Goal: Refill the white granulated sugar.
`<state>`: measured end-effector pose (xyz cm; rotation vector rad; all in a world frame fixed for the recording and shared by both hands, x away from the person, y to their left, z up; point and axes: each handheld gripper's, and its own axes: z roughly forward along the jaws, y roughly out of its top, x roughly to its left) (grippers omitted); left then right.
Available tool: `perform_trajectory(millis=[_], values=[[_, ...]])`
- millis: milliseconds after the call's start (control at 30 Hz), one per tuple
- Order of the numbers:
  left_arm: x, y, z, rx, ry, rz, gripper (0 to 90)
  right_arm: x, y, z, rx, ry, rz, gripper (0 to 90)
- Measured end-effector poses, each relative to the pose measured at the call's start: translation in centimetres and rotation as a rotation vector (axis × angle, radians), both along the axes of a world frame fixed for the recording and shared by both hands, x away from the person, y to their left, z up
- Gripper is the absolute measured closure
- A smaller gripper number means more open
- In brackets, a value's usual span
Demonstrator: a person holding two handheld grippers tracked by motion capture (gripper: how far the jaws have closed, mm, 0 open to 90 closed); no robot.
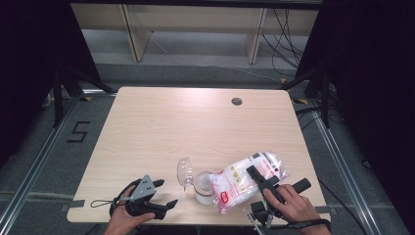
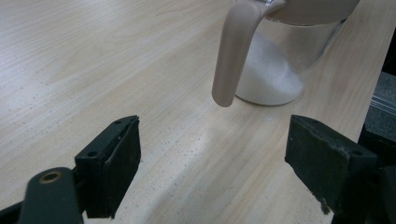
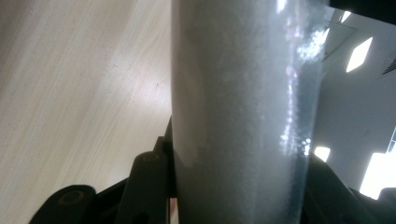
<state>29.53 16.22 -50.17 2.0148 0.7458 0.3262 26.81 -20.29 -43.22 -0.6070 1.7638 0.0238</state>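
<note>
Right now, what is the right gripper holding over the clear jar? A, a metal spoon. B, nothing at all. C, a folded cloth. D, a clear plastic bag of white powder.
D: in the high view the right gripper is clamped on the bag, which is full of white powder and tipped with its low end over the open jar.

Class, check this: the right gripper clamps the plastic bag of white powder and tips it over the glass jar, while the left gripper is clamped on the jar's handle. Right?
Not quite. The left gripper is open and holds nothing; the left gripper view shows the jar's handle ahead of its jaws, untouched. The rest stands: the right gripper clamps the bag over the jar.
</note>
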Motion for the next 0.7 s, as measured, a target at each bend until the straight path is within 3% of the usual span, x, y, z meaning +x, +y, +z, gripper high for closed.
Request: perform_trajectory(millis=[200, 500, 633, 700], values=[[0.0, 0.0, 0.0, -0.002, -0.001, 0.000, 17.9, 0.0, 0.0, -0.1, 0.004, -0.020, 0.009, 65.0], [0.0, 0.0, 0.0, 0.001, -0.002, 0.001, 18.2, -0.8, 0.1, 0.3, -0.014, -0.091, 0.053, 65.6], [0.0, 0.0, 0.0, -0.003, 0.000, -0.002, 18.2, -1.1, 0.2, 0.7, 0.017, -0.088, 0.056, 65.7], [0.0, 0.0, 0.0, 0.001, -0.001, -0.002, 18.2, -1.1, 0.2, 0.7, 0.009, -0.093, 0.064, 65.8]])
